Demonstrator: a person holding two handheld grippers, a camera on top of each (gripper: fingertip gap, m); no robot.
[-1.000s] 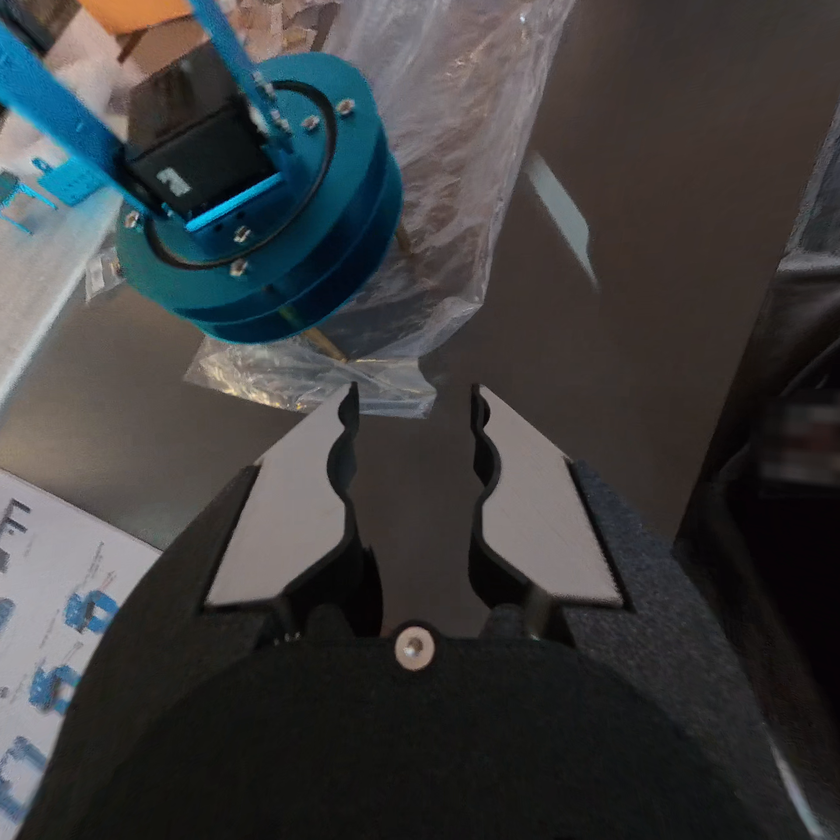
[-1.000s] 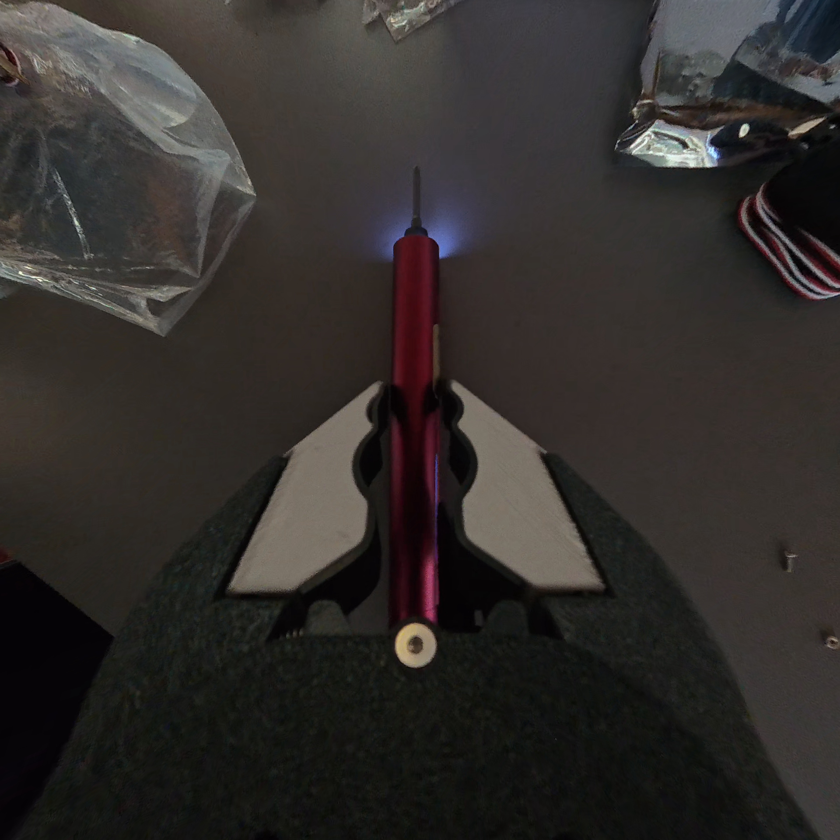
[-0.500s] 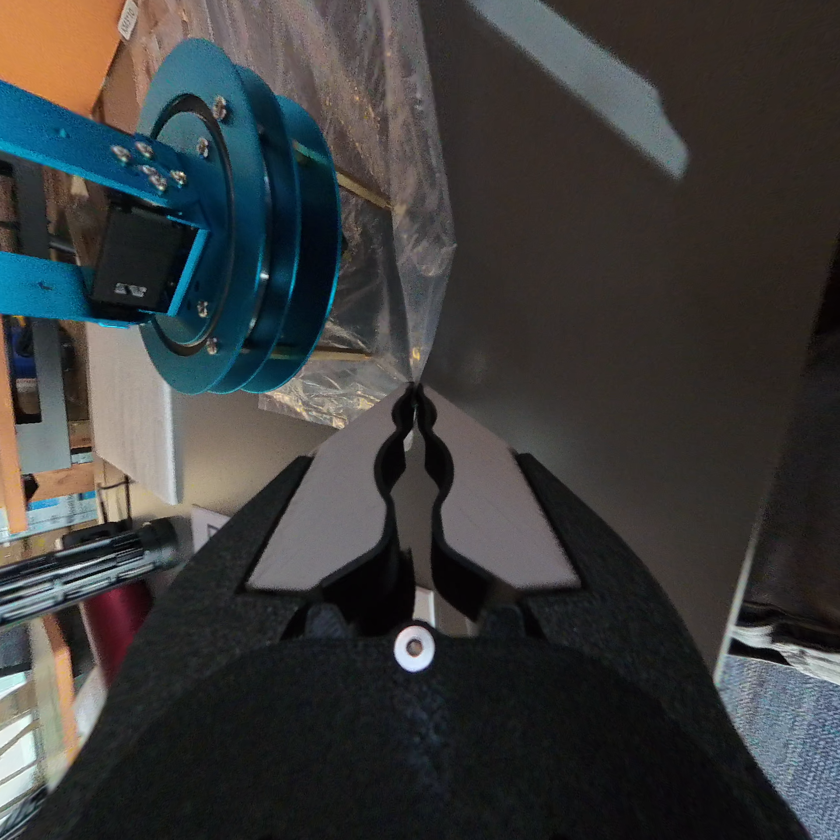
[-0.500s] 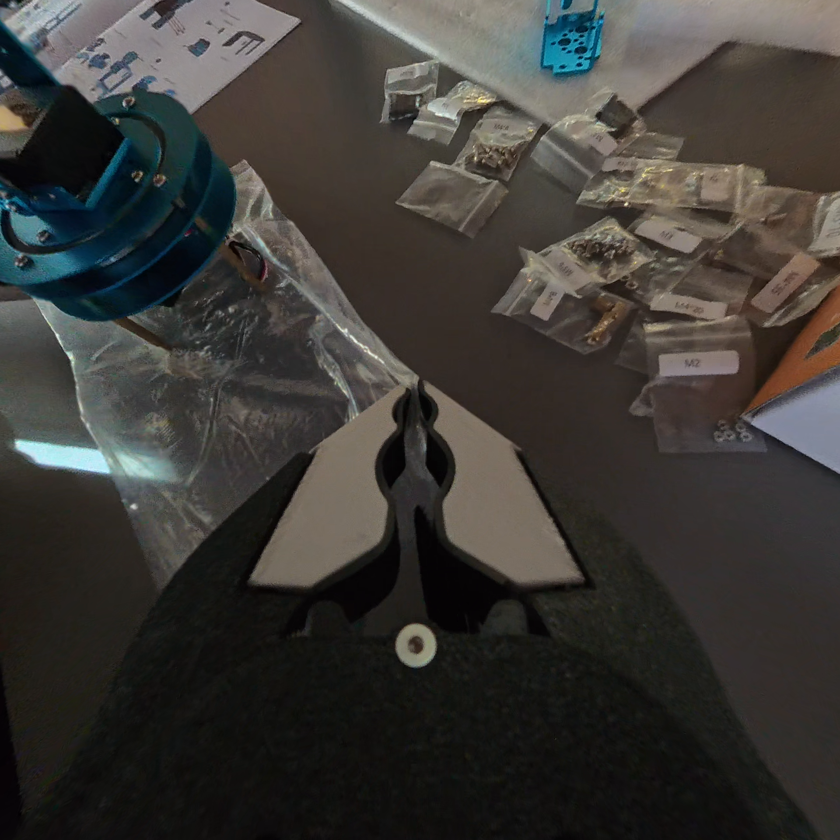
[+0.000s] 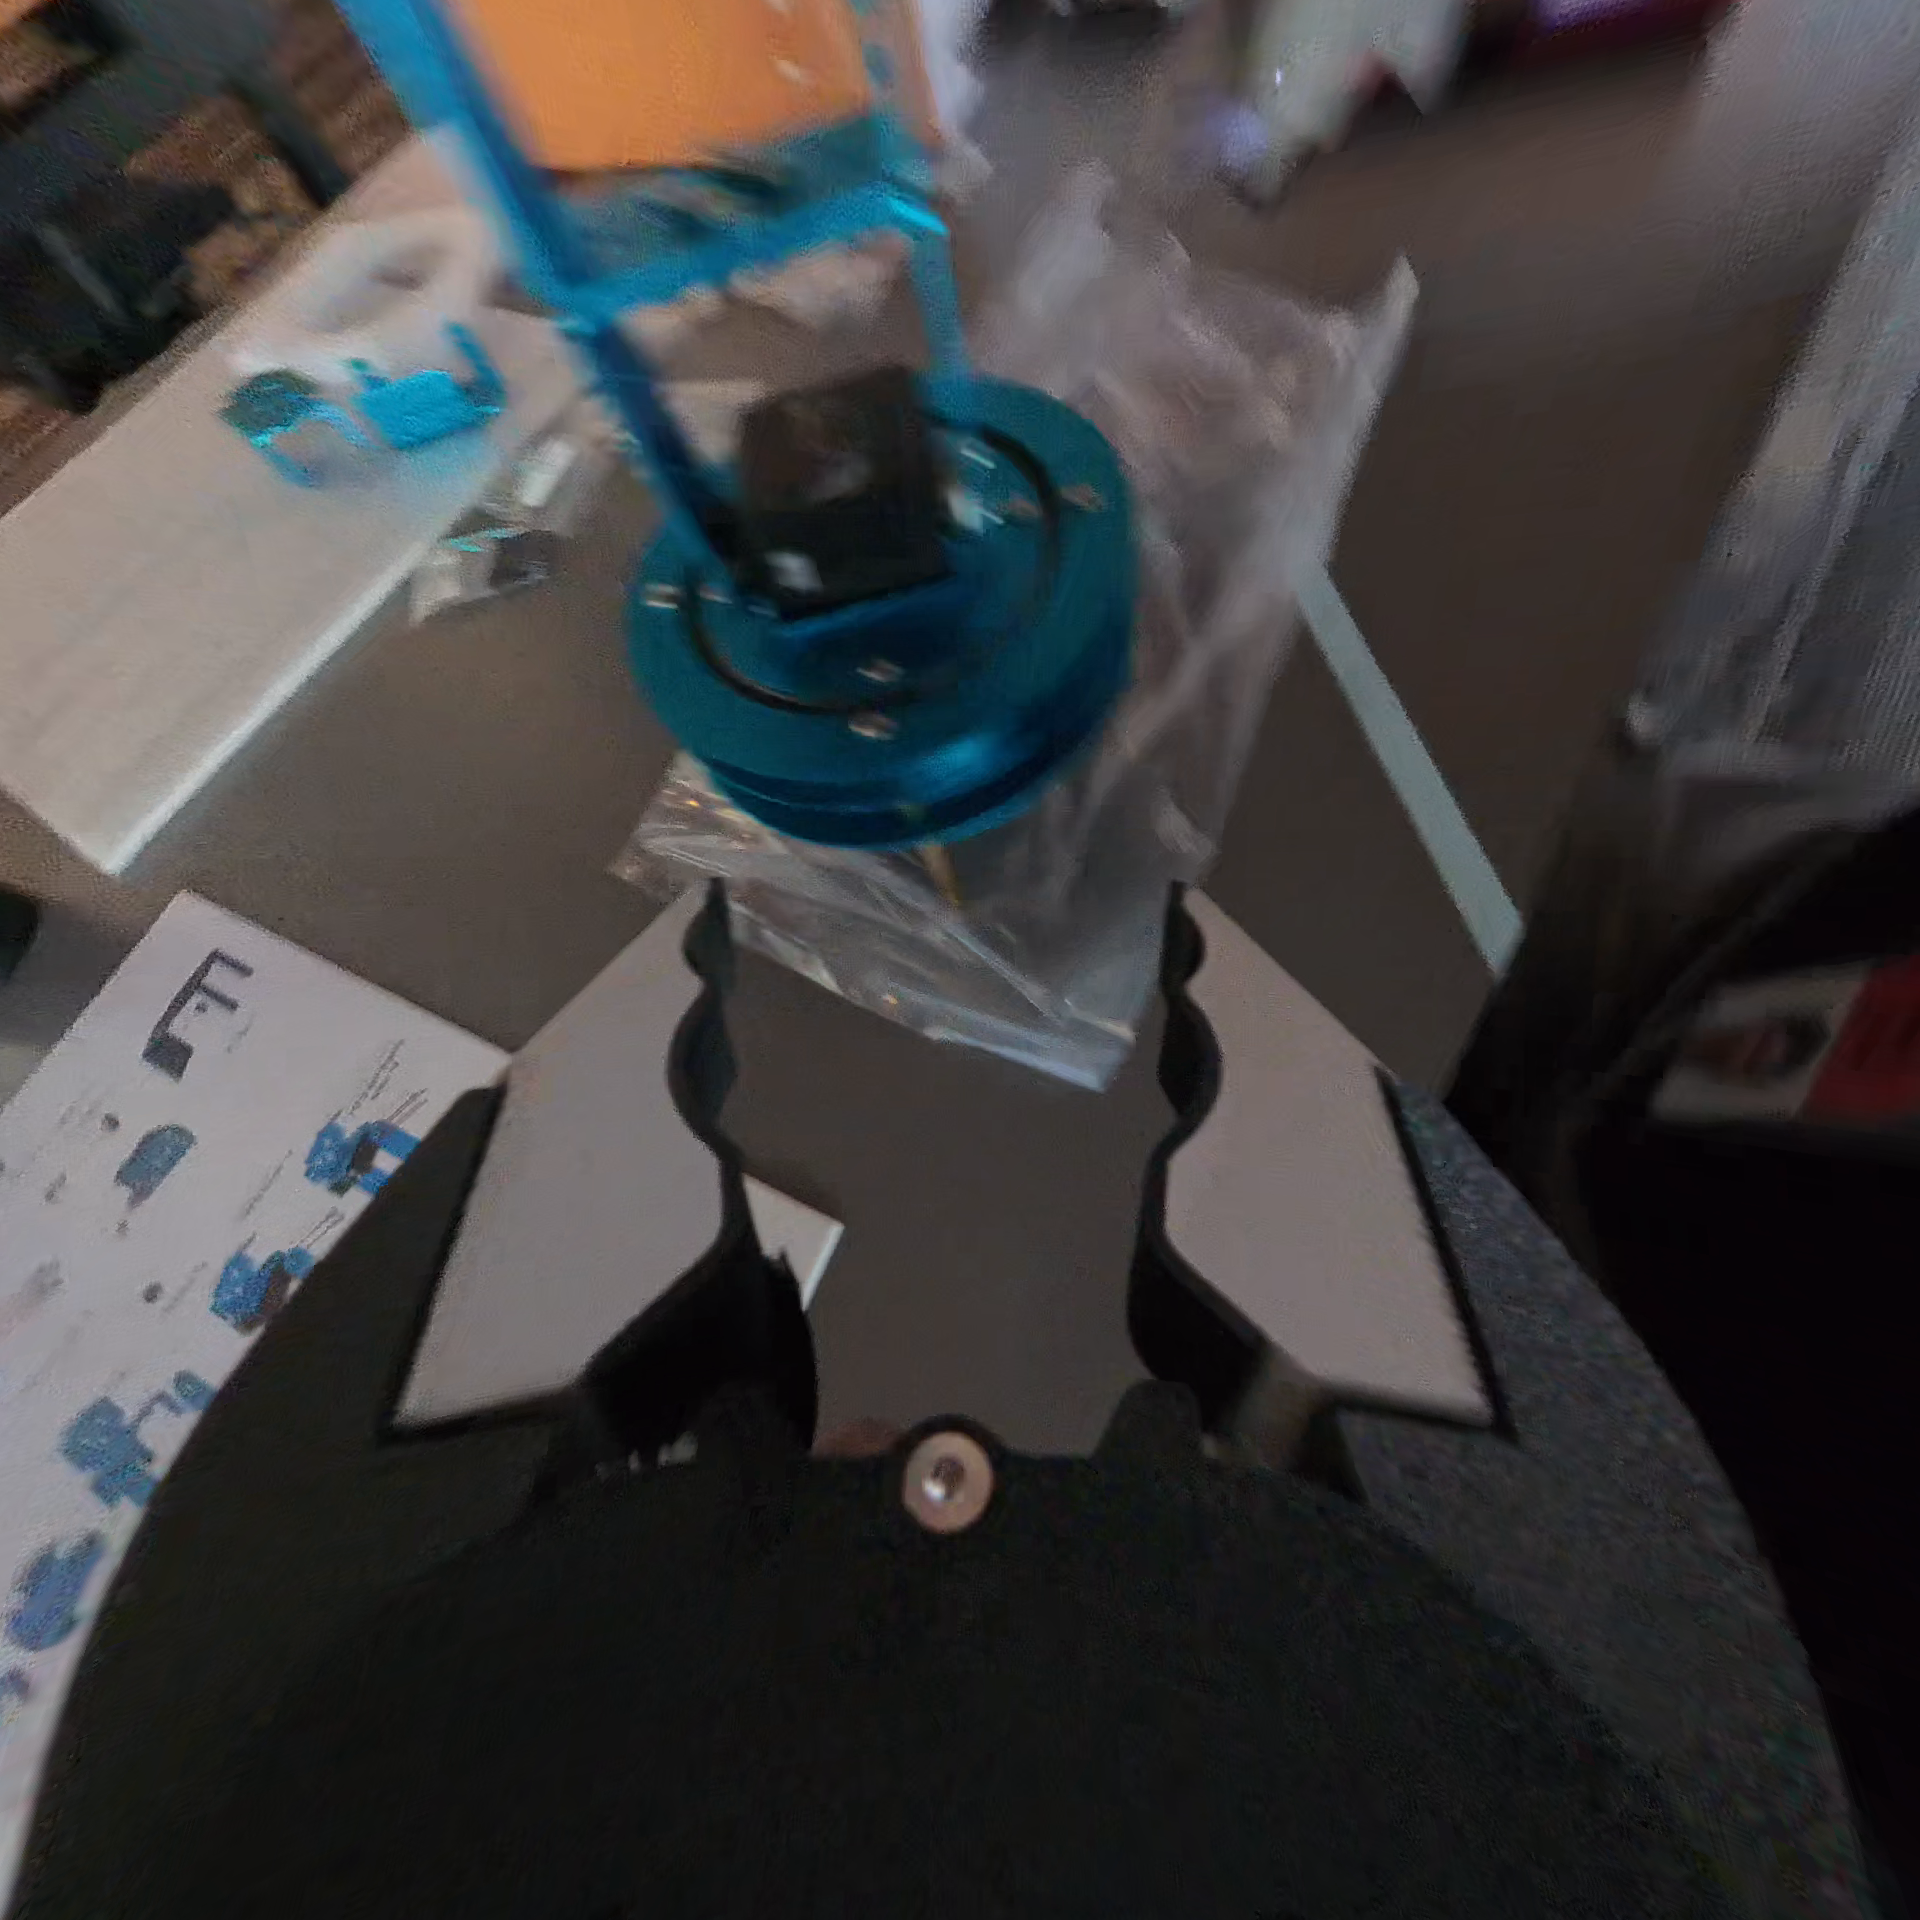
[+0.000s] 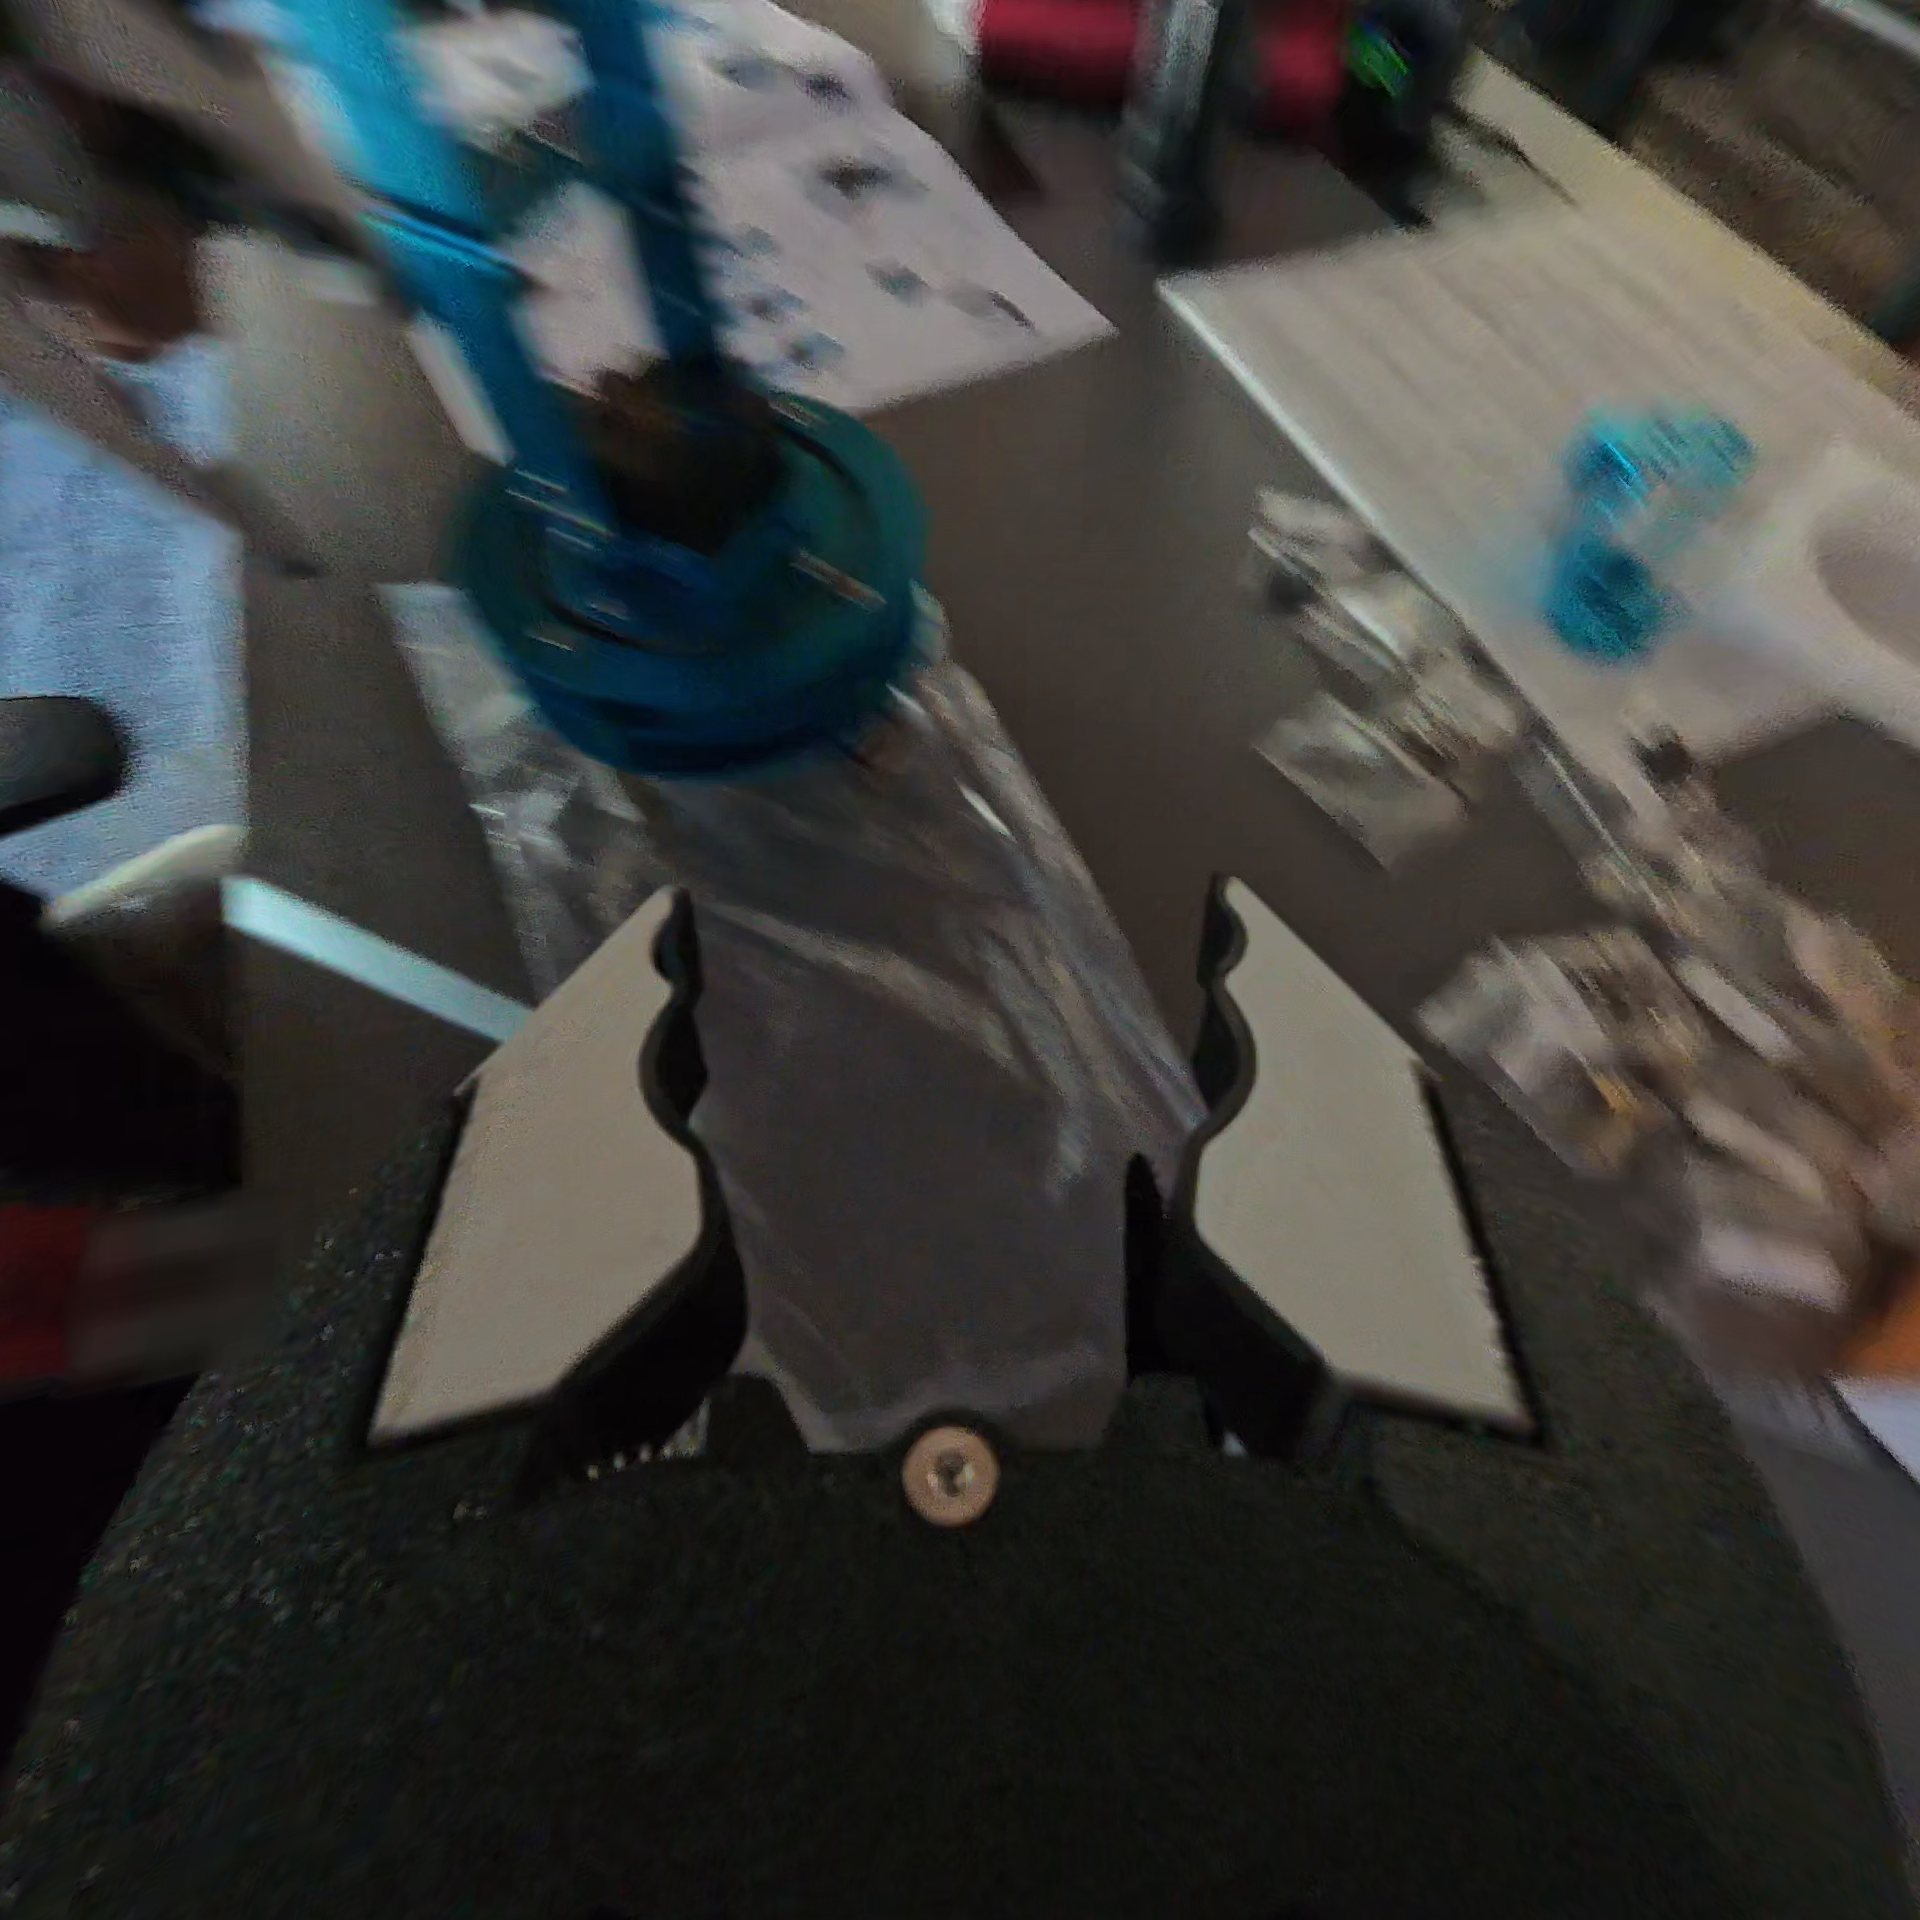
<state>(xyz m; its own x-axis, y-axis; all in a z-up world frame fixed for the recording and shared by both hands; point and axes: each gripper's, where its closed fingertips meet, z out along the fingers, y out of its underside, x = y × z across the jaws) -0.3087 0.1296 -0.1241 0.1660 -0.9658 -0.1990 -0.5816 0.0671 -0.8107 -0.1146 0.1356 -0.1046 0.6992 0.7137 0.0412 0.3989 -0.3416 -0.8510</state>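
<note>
Although both views are blurred, the left gripper (image 5: pixel 940 914) is seen with its jaws spread wide and nothing held between them. Just beyond its fingertips a clear plastic bag (image 5: pixel 935 966) is laid on the dark counter (image 5: pixel 436 810), and a blue round turntable base (image 5: pixel 883 623) is stood on that bag. A black servo block (image 5: pixel 836 488) is seated in the top of the base, and blue metal brackets (image 5: pixel 582 260) are raised from it. What the bag contains cannot be made out. To the left a printed instruction sheet (image 5: pixel 156 1143) is spread flat, partly under the gripper, and a white foam slab (image 5: pixel 187 582) is set farther back with a loose blue bracket part (image 5: pixel 405 400) on it. An orange box (image 5: pixel 665 73) is seen behind the assembly.

The right gripper (image 6: pixel 945 914) is likewise held with its jaws wide apart and empty. The same bag (image 6: pixel 883 1039) is seen running from under the base (image 6: pixel 686 613) back between the open jaws; whether it is touched by them cannot be told. To the right, several small clear packets (image 6: pixel 1455 727) are scattered on the counter (image 6: pixel 1091 520); their contents are too blurred to name. A blue part (image 6: pixel 1621 540) is rested on a white slab (image 6: pixel 1507 343) beyond them.
</note>
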